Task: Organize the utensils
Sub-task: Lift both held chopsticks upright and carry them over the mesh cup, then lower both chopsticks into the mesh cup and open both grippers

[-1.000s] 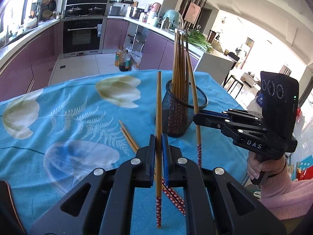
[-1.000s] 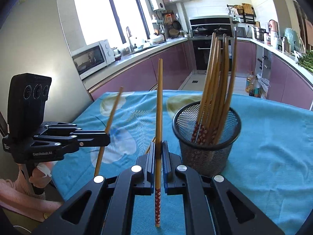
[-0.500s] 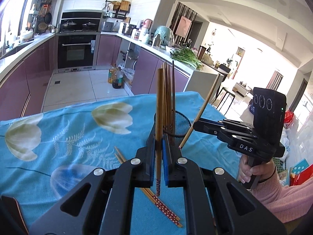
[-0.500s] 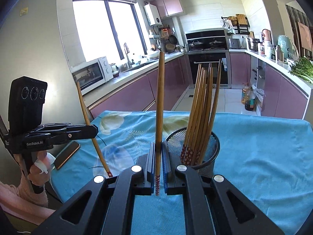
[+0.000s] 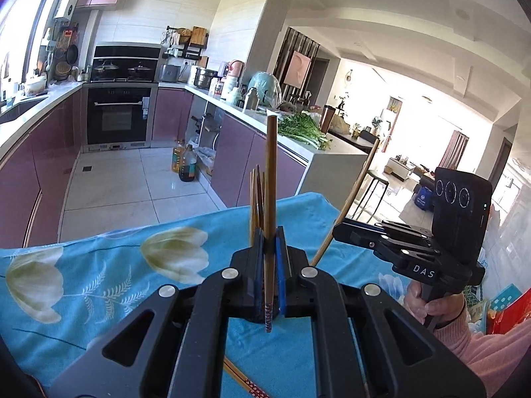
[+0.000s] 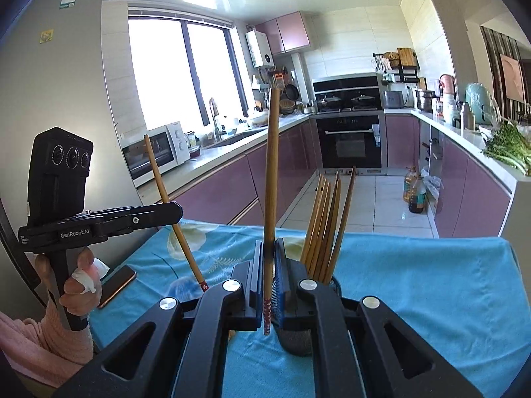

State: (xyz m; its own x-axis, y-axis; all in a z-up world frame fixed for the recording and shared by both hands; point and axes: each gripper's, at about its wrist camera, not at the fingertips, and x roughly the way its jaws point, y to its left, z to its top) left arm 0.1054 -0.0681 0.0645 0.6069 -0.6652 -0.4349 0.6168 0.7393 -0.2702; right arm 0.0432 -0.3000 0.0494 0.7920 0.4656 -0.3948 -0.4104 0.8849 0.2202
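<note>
My left gripper (image 5: 268, 248) is shut on a wooden chopstick (image 5: 270, 179) with a red patterned end, held upright above the table. My right gripper (image 6: 268, 255) is shut on another chopstick (image 6: 270, 165), also upright. The black mesh holder (image 6: 298, 341) stands just right of my right fingers, mostly hidden by them, with several chopsticks (image 6: 327, 219) standing in it. Their tips (image 5: 257, 195) show behind my left fingers. The right gripper (image 5: 348, 232) shows in the left view with its tilted chopstick (image 5: 355, 192). The left gripper (image 6: 169, 212) shows in the right view.
The table wears a blue flowered cloth (image 5: 99, 265). Loose chopsticks (image 5: 245, 384) lie on it below my left gripper. A phone (image 6: 117, 285) lies near the table's left edge. Purple kitchen cabinets (image 6: 232, 182) and an oven (image 5: 116, 116) stand behind.
Both grippers have risen with their chopsticks and tilted upward. The holder has dropped low in both views and is now partly hidden behind the fingers.
</note>
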